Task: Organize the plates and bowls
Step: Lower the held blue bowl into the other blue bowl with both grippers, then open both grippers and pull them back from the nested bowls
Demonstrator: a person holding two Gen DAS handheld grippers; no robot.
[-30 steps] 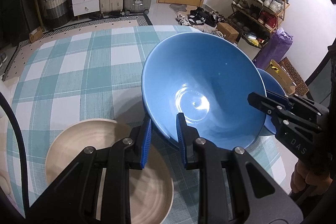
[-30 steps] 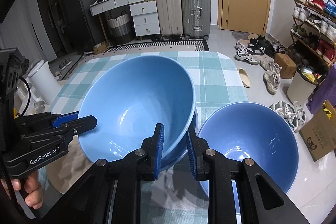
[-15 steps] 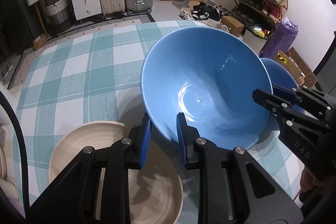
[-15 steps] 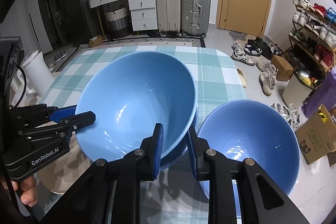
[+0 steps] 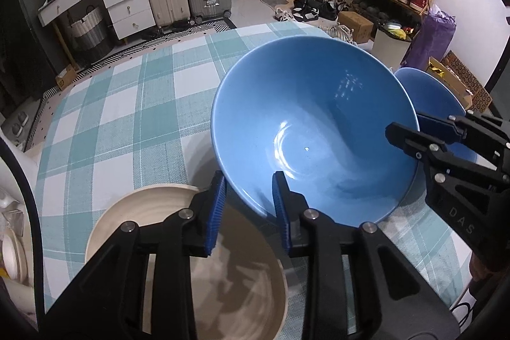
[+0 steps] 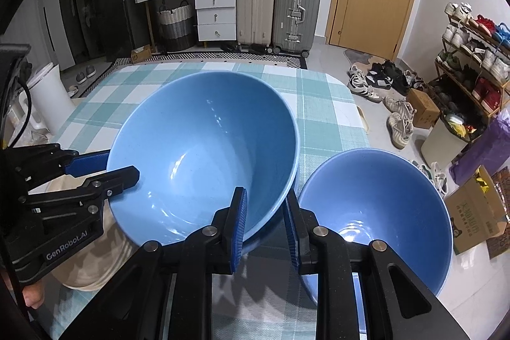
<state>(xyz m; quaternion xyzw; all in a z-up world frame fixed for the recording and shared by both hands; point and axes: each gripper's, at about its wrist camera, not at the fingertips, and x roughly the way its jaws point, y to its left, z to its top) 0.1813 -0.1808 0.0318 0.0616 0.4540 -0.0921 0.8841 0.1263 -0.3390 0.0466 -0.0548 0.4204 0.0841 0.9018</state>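
Both tongs, left tongs (image 5: pixel 248 206) and right tongs (image 6: pixel 266 223), pinch the large blue bowl (image 5: pixel 312 136) at opposite rim edges; it looks glazed, slippery and breakable, so keep your grip on the rim.

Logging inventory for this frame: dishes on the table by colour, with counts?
Blue bowls: 2, large and small
Beige plates: 1
Total: 3

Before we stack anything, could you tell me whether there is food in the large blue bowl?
No, the large blue bowl shows only a bare glossy inside with light reflections, while both grippers straddle its rim.
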